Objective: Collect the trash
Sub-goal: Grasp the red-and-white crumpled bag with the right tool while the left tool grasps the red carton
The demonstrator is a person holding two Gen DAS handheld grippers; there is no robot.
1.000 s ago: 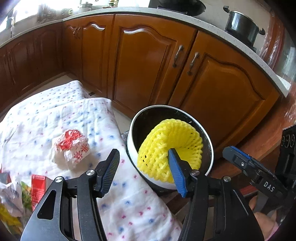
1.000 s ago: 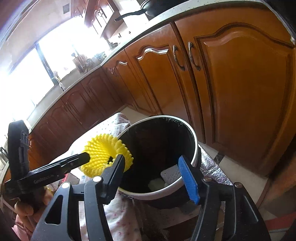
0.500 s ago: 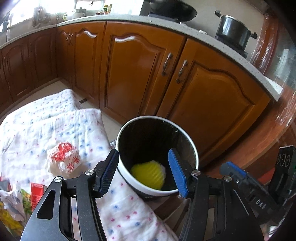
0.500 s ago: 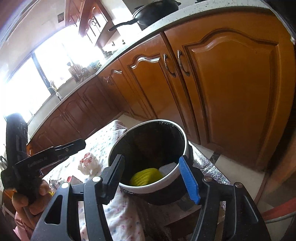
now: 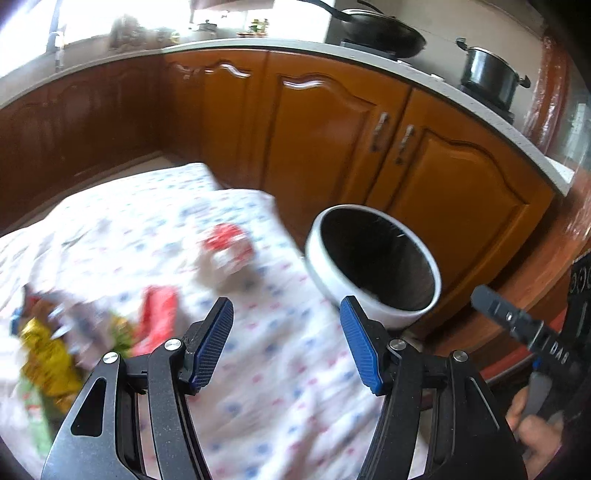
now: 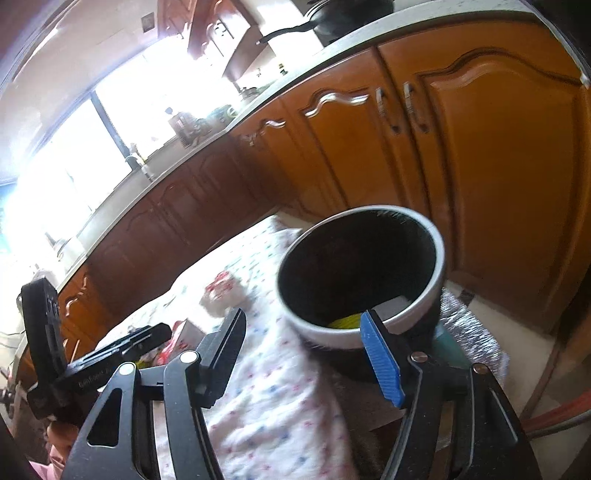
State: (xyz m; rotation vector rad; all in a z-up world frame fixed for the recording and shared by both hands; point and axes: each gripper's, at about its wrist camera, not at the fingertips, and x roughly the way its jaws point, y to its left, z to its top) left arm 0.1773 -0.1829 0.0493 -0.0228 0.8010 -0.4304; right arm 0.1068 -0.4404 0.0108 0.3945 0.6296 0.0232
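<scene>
A round trash bin (image 5: 375, 266) with a white rim and black inside stands at the right edge of the cloth-covered table (image 5: 155, 221). A yellow foam net (image 6: 345, 322) and a white scrap lie inside it. My left gripper (image 5: 286, 319) is open and empty above the cloth, left of the bin. My right gripper (image 6: 303, 328) is open and empty just before the bin (image 6: 364, 280). A crumpled red-and-white wrapper (image 5: 227, 249) lies on the cloth. A red packet (image 5: 157, 319) and yellow and green wrappers (image 5: 46, 352) lie at the left.
Brown kitchen cabinets (image 5: 332, 147) run behind the table under a pale counter. A wok (image 5: 380, 33) and a black pot (image 5: 489, 75) stand on the counter. Silver foil (image 6: 469, 332) lies on the floor beside the bin.
The left gripper has swung left and back from the bin over the cloth. The yellow foam net, dropped in a second ago, stays inside the bin. The right gripper barely moved.
</scene>
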